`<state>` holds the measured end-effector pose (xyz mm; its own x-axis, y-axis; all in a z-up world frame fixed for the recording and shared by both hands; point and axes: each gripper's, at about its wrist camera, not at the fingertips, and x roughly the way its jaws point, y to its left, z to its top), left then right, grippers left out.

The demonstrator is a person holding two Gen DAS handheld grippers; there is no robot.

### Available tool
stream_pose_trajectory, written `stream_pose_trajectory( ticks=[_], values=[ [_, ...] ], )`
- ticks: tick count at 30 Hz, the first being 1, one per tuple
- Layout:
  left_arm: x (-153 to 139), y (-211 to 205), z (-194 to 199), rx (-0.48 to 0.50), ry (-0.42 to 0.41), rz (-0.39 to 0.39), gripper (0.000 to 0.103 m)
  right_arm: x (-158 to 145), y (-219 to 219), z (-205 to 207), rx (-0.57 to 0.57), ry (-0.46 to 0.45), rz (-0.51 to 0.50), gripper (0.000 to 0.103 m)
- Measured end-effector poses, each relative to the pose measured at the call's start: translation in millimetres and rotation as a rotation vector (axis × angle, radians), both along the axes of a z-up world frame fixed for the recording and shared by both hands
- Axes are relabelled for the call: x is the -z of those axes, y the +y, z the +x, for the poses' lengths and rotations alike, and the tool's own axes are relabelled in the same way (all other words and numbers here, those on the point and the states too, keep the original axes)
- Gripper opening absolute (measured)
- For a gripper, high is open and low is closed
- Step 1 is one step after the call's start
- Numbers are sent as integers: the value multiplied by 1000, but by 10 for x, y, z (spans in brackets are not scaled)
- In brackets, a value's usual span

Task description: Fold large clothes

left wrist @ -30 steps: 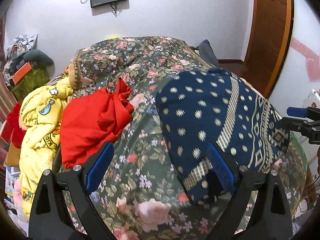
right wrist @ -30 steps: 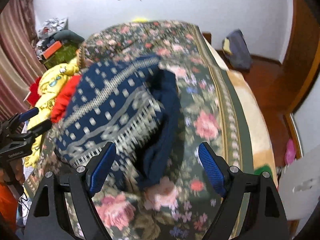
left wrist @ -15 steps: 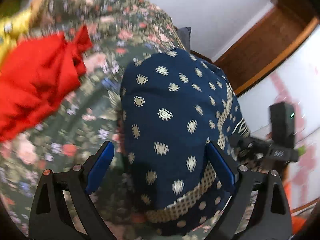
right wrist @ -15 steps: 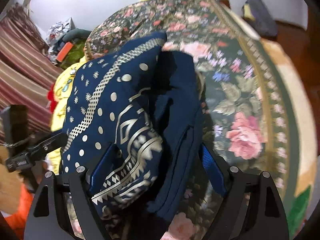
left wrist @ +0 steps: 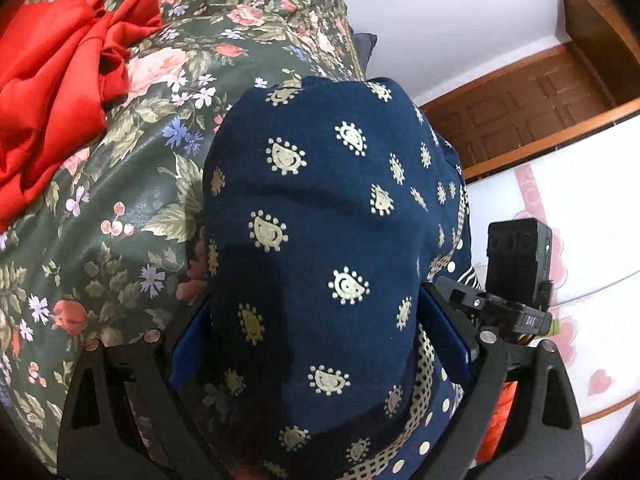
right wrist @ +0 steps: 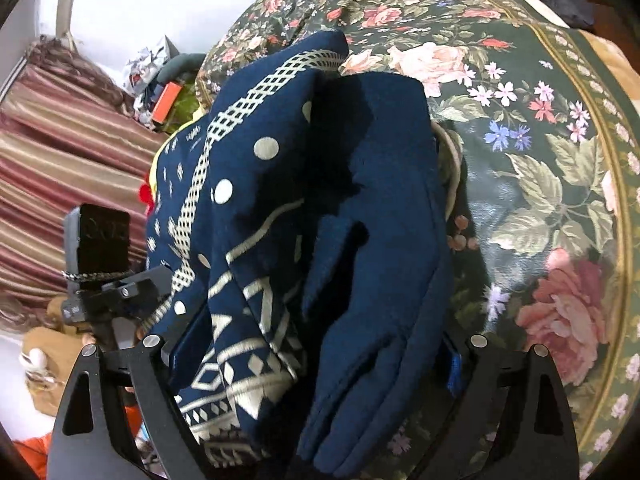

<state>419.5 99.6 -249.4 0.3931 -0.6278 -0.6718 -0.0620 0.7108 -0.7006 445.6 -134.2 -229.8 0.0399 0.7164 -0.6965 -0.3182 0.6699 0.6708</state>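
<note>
A folded navy garment (left wrist: 320,240) with cream paisley and lattice print lies on the floral bedspread (left wrist: 132,184). My left gripper (left wrist: 316,344) is open, and the bundle's near end fills the space between its blue pads (left wrist: 188,352). In the right wrist view the same garment (right wrist: 320,220) shows stacked folds with a plain navy layer on the right. My right gripper (right wrist: 312,360) is open around that end, its fingers on both sides. Each gripper shows in the other's view: the right one (left wrist: 516,280) and the left one (right wrist: 104,272).
A crumpled red cloth (left wrist: 52,80) lies on the bedspread at the left. Striped curtains (right wrist: 60,160) and a clutter pile (right wrist: 160,80) stand beyond the bed. A wooden door (left wrist: 540,92) and white wall are at the right. The bedspread's bordered edge (right wrist: 600,140) runs along the right.
Both grippers have moved forward and down onto the navy garment, which now fills the space between their fingers. The jaws stay open.
</note>
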Motion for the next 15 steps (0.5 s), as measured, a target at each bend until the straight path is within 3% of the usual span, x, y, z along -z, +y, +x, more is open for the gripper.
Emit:
stream_pose_trajectory(
  ticks=[5, 7, 10, 15],
  values=[
    [-112, 33, -85, -5, -24, 33, 72, -121, 41, -54, 17, -18, -13, 58],
    [-210, 35, -132, -15, -41, 56, 68, -208, 59, -84, 21, -41, -32, 40],
    [-453, 61, -200, -17, -86, 106, 64, -384, 180, -131, 28, -80, -80, 32],
    [-998, 410, -349, -54, -197, 134, 64, -772, 459, -184, 13, -167, -105, 31]
  ],
)
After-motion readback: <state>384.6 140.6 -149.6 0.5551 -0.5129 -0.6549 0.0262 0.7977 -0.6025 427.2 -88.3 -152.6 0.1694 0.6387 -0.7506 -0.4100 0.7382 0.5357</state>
